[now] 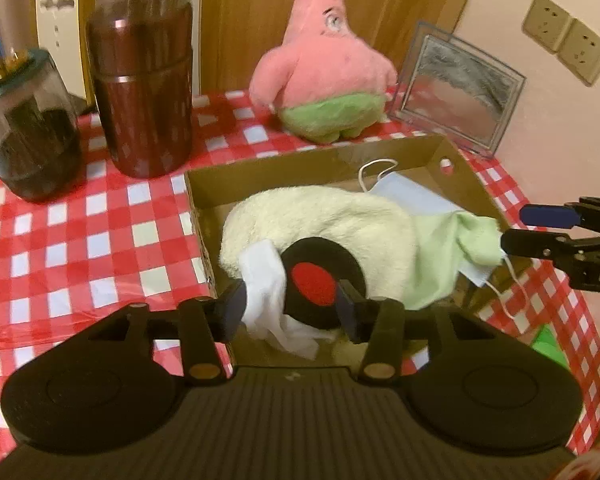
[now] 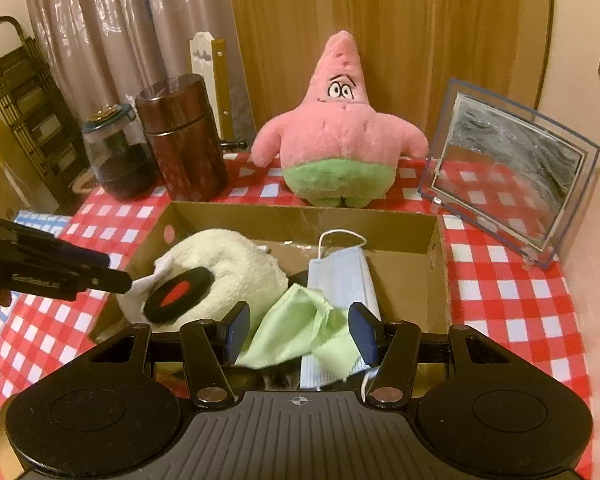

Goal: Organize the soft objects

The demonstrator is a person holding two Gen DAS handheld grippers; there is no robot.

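An open cardboard box (image 1: 300,160) (image 2: 300,216) on the checked tablecloth holds a cream fluffy towel (image 1: 320,216) (image 2: 228,260), a light green cloth (image 1: 436,256) (image 2: 296,328) and a blue face mask (image 1: 412,192) (image 2: 340,276). My left gripper (image 1: 290,312) (image 2: 116,274) stands open over the box's near left. A white cloth (image 1: 264,292) and a black disc with a red centre (image 1: 316,280) (image 2: 180,292) lie between its fingers, on the towel. My right gripper (image 2: 300,332) (image 1: 516,230) is open above the green cloth. A pink star plush (image 1: 324,72) (image 2: 336,148) stands behind the box.
A brown canister (image 1: 144,92) (image 2: 184,140) and a glass jar (image 1: 28,136) (image 2: 116,156) stand at the back left. A clear picture frame (image 1: 460,88) (image 2: 508,168) leans at the back right. Wall sockets (image 1: 568,44) are on the right wall.
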